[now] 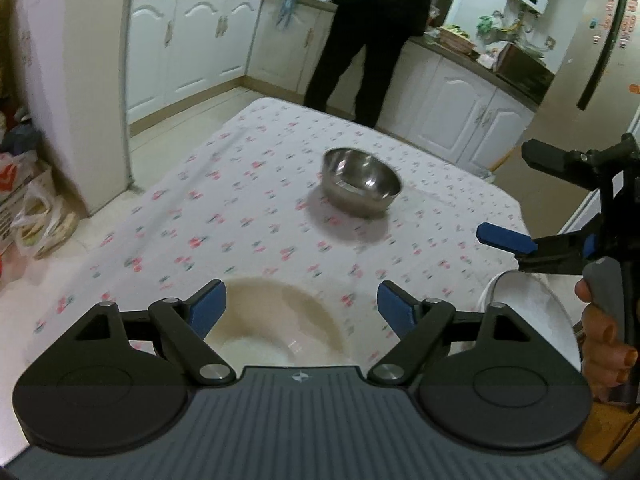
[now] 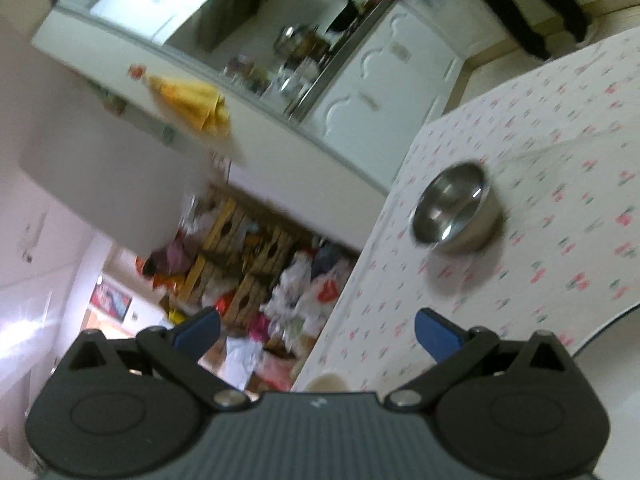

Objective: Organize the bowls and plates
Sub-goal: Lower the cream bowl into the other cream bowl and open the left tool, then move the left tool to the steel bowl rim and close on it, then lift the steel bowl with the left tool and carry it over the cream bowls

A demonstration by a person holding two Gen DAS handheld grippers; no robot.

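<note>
Kitchen w/ white cabinets (image 1: 208, 40) along the walls; a person in dark clothes (image 1: 376, 32) stands at the far counter, back turned. Bench (image 1: 240, 216) in the foreground carries a white cloth w/ small red-green flower print. Steel bowl (image 1: 361, 182) sits upright near the bench's far side, empty, nothing touching it. Beige-rimmed ceramic bowl (image 1: 276, 320) rests on the near edge, directly under the left gripper (image 1: 302, 310), whose blue pads (image 1: 208, 308) are spread wide, one either side of the bowl, not pressing it. White plate (image 1: 532, 312) lies at the near right, just beside the beige bowl. Right gripper (image 1: 518, 196) hangs above that plate, jaws wide apart, nothing between them; a hand (image 1: 604, 332) grips its handle. Right wrist view is tilted and blurred: steel bowl on the cloth, clutter of bags (image 2: 304, 300) on the floor beyond.
</note>
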